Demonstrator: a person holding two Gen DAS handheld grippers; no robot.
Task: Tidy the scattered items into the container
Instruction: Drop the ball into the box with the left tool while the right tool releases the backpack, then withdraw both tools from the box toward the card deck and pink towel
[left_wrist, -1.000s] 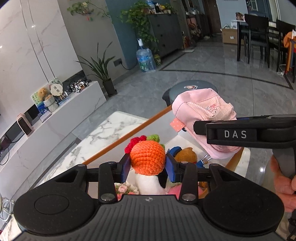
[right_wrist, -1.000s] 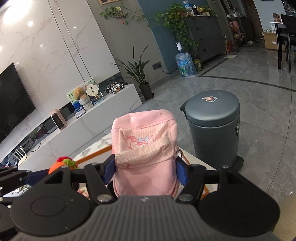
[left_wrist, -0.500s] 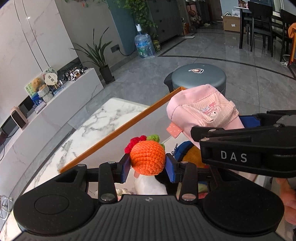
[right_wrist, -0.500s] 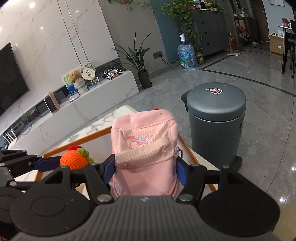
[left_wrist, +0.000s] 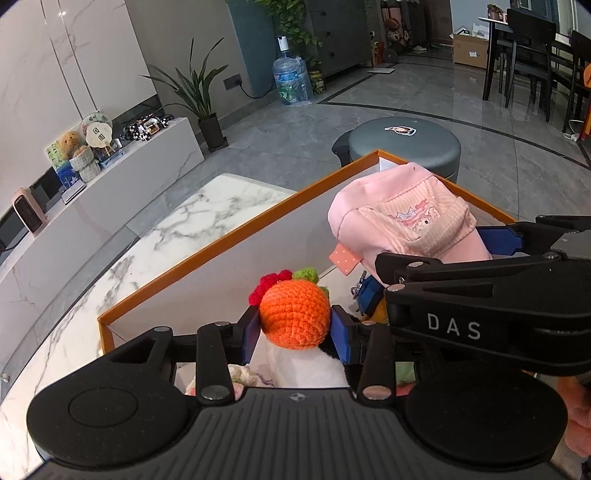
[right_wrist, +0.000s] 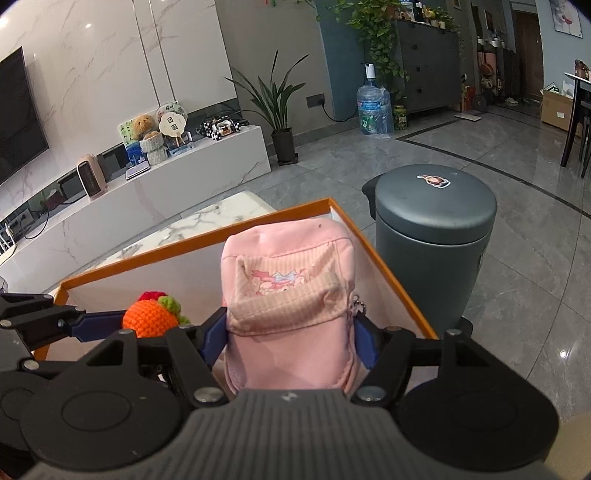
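My left gripper (left_wrist: 294, 328) is shut on a plush toy with an orange crocheted hat (left_wrist: 294, 314) and holds it inside the orange-rimmed white box (left_wrist: 229, 236). My right gripper (right_wrist: 290, 332) is shut on a pink pouch (right_wrist: 291, 291) and holds it over the same box (right_wrist: 192, 243). The pouch also shows in the left wrist view (left_wrist: 402, 225), to the right of the toy. The orange hat shows at the left of the right wrist view (right_wrist: 149, 323). Other soft items lie in the box under the grippers, mostly hidden.
The box sits on a white marble table (left_wrist: 122, 258). A grey lidded bin (right_wrist: 432, 221) stands on the floor just beyond the box's far corner. A low white TV console (right_wrist: 166, 177) runs along the wall.
Both grippers have tilted down and moved lower over the box with their items still held. More of the box's rim and inner walls are now in sight.
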